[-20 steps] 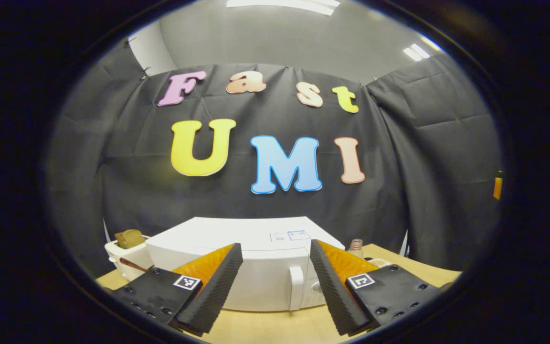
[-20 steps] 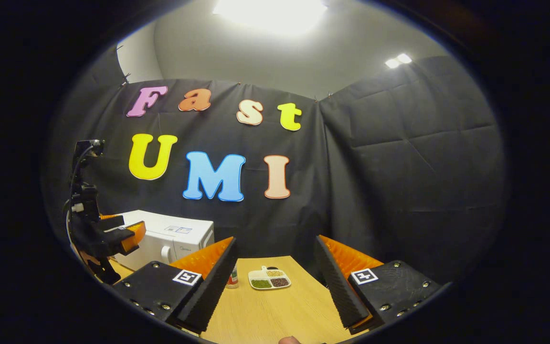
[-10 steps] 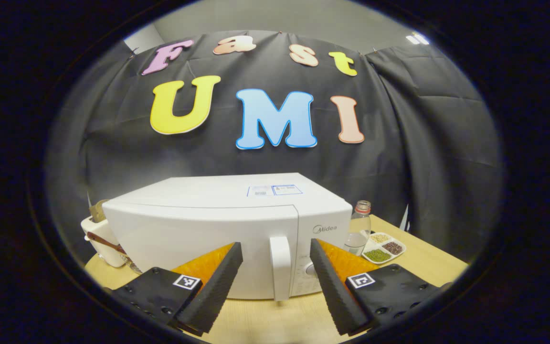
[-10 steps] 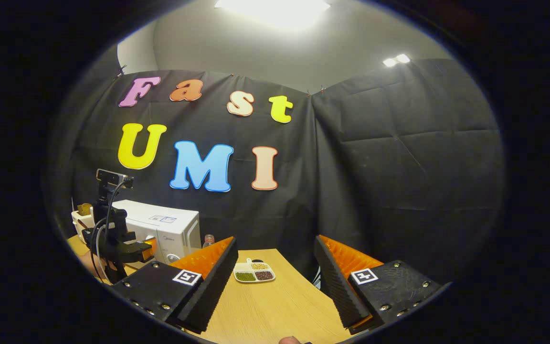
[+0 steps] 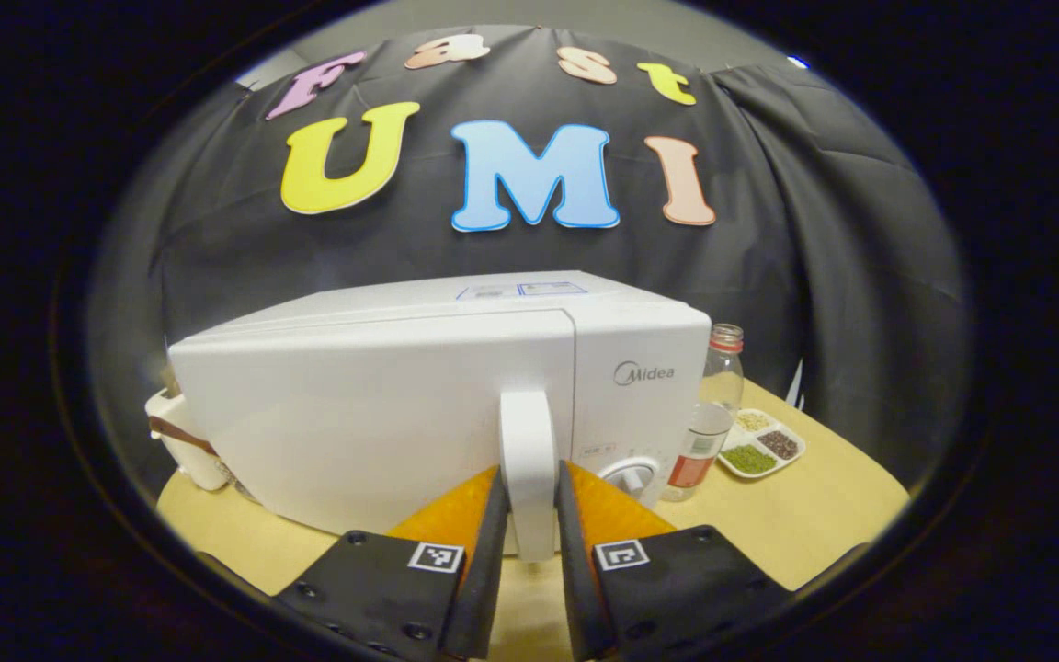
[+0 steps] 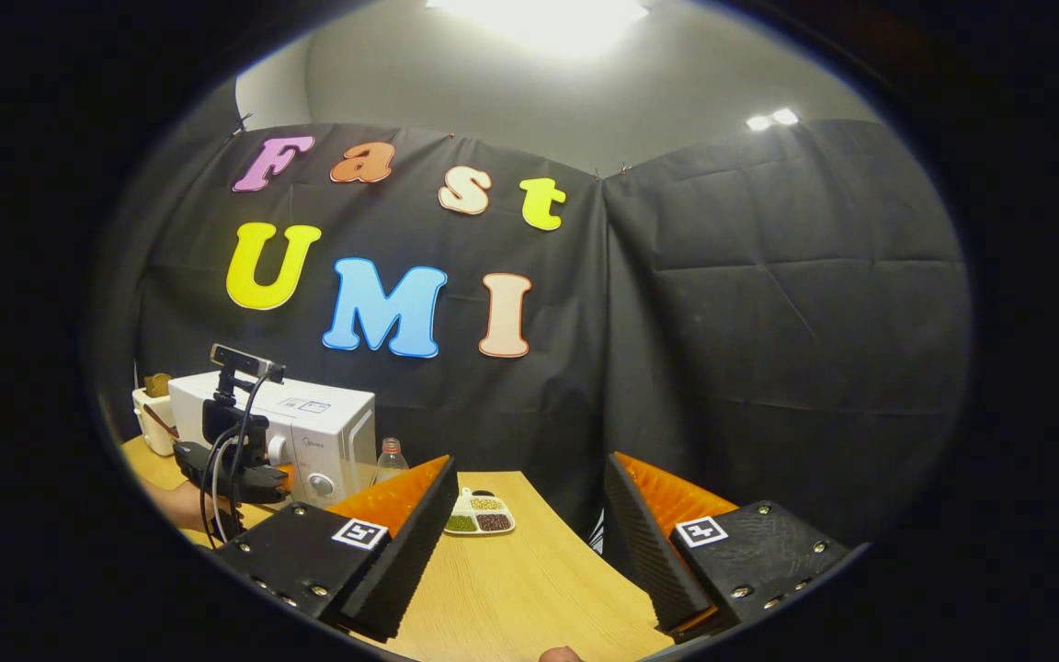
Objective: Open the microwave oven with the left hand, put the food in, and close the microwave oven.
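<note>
The white microwave (image 5: 382,405) stands on the wooden table with its door closed. My left gripper (image 5: 528,515) is shut on the door's upright white handle (image 5: 527,441), one finger on each side. The food, a white divided dish (image 5: 762,445) of beans and grains, lies to the right of the microwave. In the right gripper view the microwave (image 6: 318,428) is at the far left, with the left gripper (image 6: 249,464) and a hand at its handle. My right gripper (image 6: 529,515) hovers open over the table, holding nothing. The dish (image 6: 479,523) lies beyond its left finger.
A clear bottle with a red label (image 5: 711,414) stands between the microwave and the dish. A white container (image 5: 182,441) sits left of the microwave. The wooden table (image 6: 529,588) ends at a rounded edge on the right, close to the black cloth wall.
My left gripper moved in on the microwave and went from open to shut on the door handle. The right gripper stayed open and shifted only slightly.
</note>
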